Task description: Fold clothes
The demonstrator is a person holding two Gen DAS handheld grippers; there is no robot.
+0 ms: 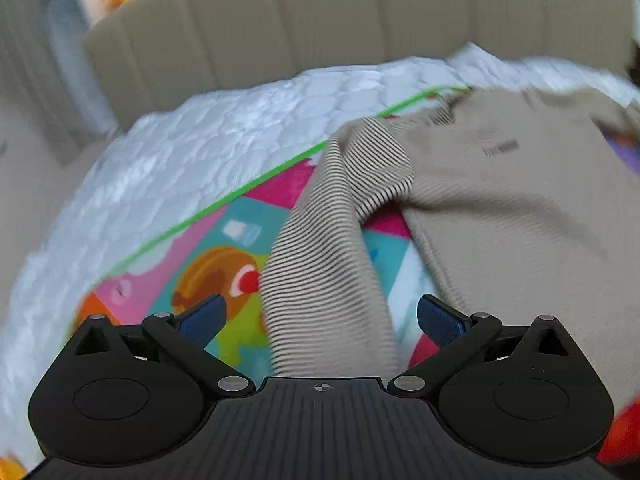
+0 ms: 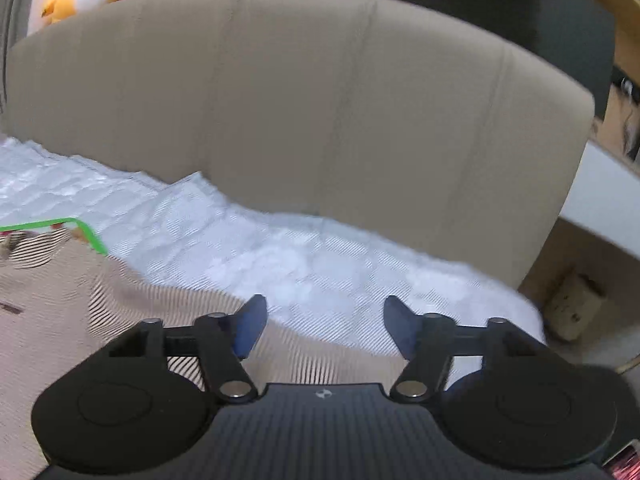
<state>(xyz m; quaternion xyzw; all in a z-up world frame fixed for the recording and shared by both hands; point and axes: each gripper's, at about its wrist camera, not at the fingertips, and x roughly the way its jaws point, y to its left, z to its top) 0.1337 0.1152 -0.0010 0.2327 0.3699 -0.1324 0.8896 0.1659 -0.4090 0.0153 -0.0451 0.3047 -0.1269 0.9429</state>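
- Two tools show, both with fingers spread and gripping nothing: the left tool (image 1: 322, 316) has a striped sleeve (image 1: 324, 248) running up between its blue pads without being pinched; the right tool (image 2: 324, 326) hangs over the garment's right edge and the white quilt (image 2: 280, 256).
- One beige sweater (image 1: 500, 200) lies spread on a colourful play mat (image 1: 208, 264) on the bed, near a tan headboard (image 2: 300, 100); its sleeve is bunched and humped, not flat.
- Risk, as I judge it: closing on the loose sleeve could catch only one layer, or the mat, dragging the body askew and wrinkling the fold.
- Blur makes aiming uncertain.
- Small dark chest print (image 1: 501, 147) is unreadable.
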